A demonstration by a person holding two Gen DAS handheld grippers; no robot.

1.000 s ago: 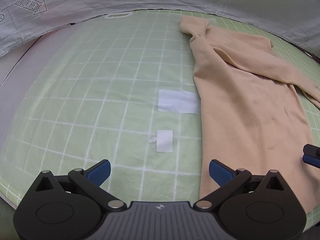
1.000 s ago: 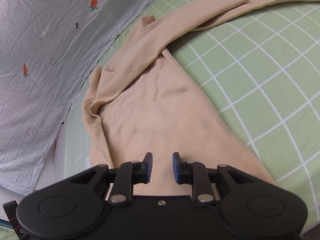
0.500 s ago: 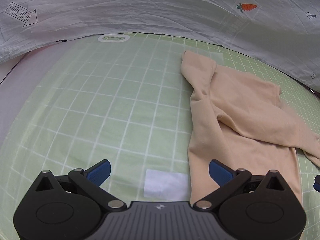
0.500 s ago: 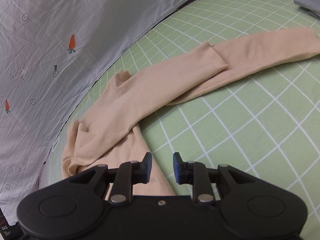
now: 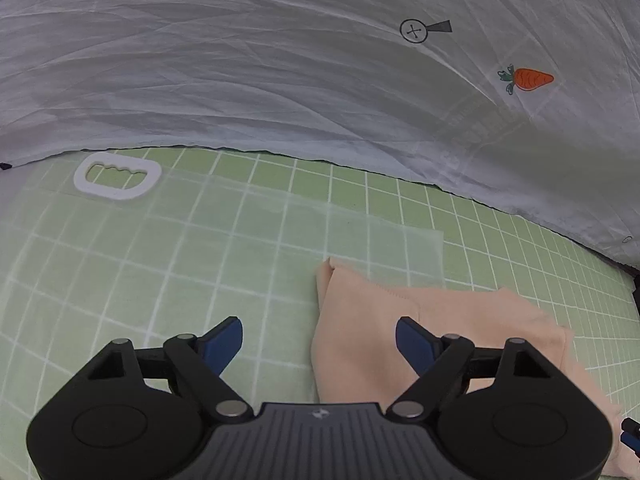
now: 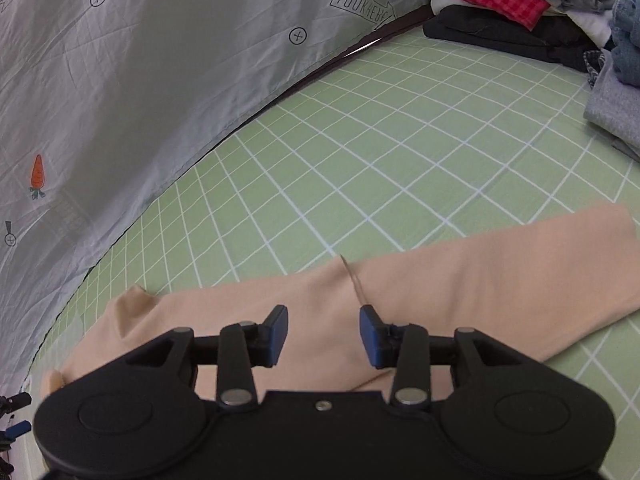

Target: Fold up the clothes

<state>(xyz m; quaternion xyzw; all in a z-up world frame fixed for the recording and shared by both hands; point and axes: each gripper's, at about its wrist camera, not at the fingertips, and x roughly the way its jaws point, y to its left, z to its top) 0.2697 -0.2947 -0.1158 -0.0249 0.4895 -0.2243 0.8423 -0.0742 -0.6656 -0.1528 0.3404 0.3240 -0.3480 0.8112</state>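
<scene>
Jaws of the left gripper [image 5: 319,338] are standing wide apart, holding nothing, hovering over the left edge of the beige top [image 5: 432,332] lying on the green grid mat [image 5: 200,248]. Right gripper [image 6: 323,335] is sitting partly open and empty above a sleeve [image 6: 480,280], which is stretching out rightward. Both gripper bodies are hiding the top's lower part.

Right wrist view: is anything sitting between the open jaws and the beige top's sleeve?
Nothing visible. The right gripper hangs open directly over the beige top, whose sleeve lies flat on the green grid mat. The pile of clothes sits far off.
</scene>
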